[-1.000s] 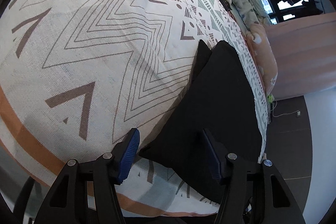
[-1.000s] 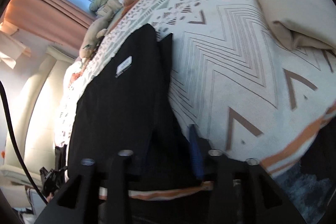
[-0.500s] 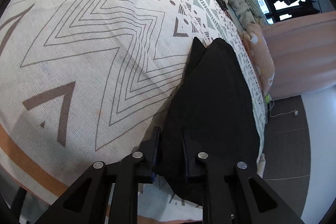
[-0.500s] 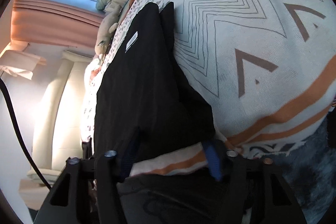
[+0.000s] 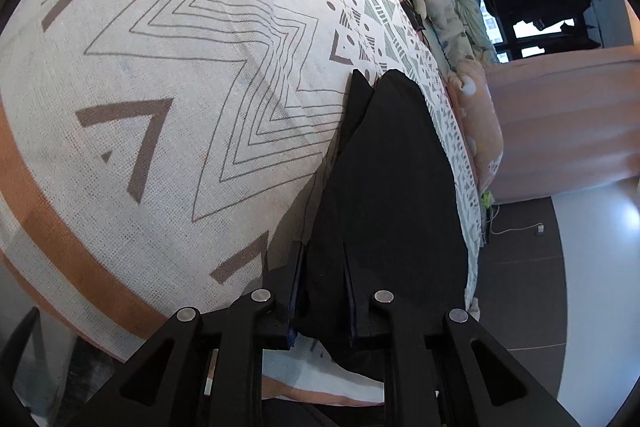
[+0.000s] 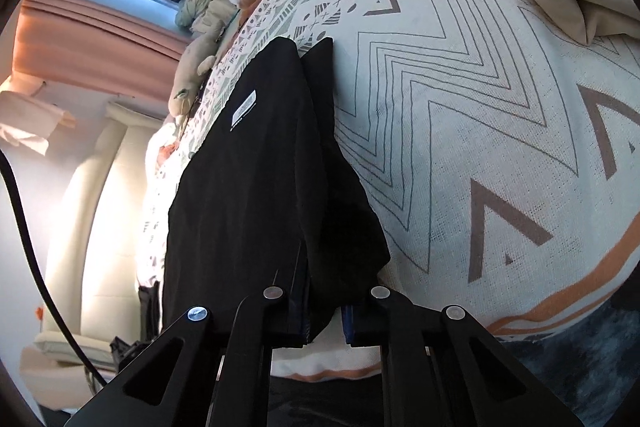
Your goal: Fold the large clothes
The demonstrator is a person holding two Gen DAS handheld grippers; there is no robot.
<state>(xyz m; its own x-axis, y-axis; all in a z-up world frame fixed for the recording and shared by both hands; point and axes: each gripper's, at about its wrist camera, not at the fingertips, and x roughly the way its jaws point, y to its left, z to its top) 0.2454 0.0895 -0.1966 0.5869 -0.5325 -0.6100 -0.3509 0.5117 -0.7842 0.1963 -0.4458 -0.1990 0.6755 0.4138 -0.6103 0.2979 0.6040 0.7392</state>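
- The black garment (image 5: pixel 392 195) lies along the bed (image 5: pixel 168 75), long axis running from the near edge away from you.
- Your left gripper (image 5: pixel 322 301) pinches its near hem.
- Your right gripper (image 6: pixel 326 311) is closing on the same hem, cloth between the jaws.
- Both hold the near end; fold away.

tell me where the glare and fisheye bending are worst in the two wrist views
Right wrist view: sunlight blows out the cream chair at left, and the black garment loses all detail. Left wrist view: even light, only the window is harsh. Both bulge the bedspread, with dark vignetted corners.
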